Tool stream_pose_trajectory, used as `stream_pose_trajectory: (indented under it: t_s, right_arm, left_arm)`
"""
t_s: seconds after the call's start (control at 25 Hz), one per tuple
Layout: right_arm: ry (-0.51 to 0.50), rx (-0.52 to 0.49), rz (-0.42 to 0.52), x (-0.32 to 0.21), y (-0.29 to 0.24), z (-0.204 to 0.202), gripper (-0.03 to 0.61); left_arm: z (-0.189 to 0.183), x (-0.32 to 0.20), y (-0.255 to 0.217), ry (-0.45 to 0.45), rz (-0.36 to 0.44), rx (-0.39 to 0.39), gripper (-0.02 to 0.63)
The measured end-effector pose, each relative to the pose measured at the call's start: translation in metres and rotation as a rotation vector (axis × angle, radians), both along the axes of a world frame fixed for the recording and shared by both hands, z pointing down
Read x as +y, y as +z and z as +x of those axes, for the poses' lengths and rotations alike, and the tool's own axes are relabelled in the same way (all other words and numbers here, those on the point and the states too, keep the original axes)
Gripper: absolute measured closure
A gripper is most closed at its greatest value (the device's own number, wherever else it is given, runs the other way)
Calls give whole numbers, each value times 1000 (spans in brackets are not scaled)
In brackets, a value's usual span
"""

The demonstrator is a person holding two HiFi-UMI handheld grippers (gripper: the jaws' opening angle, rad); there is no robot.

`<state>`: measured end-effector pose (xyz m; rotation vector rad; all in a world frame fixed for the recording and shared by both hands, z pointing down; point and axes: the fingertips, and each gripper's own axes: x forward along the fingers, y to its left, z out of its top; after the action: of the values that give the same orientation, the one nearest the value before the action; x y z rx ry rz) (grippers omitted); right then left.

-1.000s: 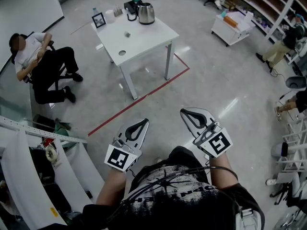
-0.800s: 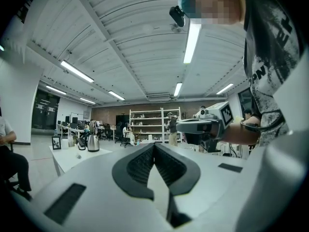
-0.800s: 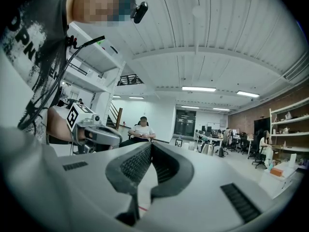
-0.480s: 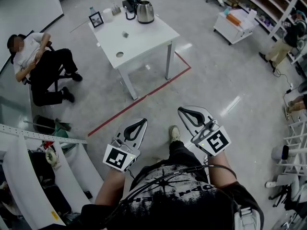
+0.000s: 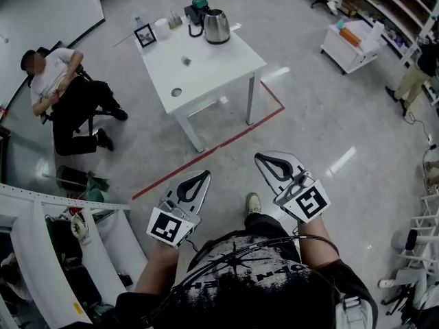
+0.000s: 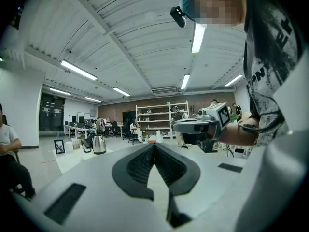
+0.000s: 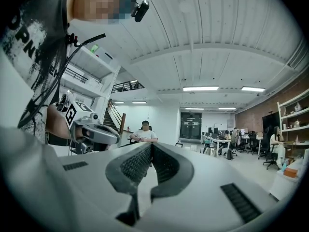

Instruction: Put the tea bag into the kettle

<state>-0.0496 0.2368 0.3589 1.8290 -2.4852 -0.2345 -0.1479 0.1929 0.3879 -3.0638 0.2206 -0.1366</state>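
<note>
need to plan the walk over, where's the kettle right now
In the head view the kettle stands at the far edge of the white table, upper centre, just right of a dark green-topped object.

Bare grey floor (image 5: 302, 122) fills middle of frame, from left gripper (image 5: 204, 174) and right gripper (image 5: 261, 158) at lower centre up to white table (image 5: 219, 64) at upper centre. Only flat red floor line (image 5: 206, 149) crosses it. Near half of tabletop mostly bare. Far edge crowded: kettle (image 5: 217, 26), dark item (image 5: 197, 9) just beside it, cup (image 5: 162, 27), picture frame (image 5: 145, 35). Seated person (image 5: 65, 91) at upper left, legs stretched toward table's left side. White rack (image 5: 48, 232) blocks lower left. Cart (image 5: 353, 36) at upper right, well apart from table.
</note>
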Motion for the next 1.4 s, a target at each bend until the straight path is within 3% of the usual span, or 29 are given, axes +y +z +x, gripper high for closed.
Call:
stream_pose_trajectory:
  t_s: [0.64,1.0,1.4]
  right_arm:
    - [-107,12,8,-79,-5,124,569]
    - [-140,3,5,-99,0,162,569]
    - [-147,6,-13,-123,7,172,569]
  left_arm:
    - [125,-70,-14,-99,29,14,603]
    - [159,-89,-7,-142,22,13,603]
    - [171,-113,-1,-144,3,21,603]
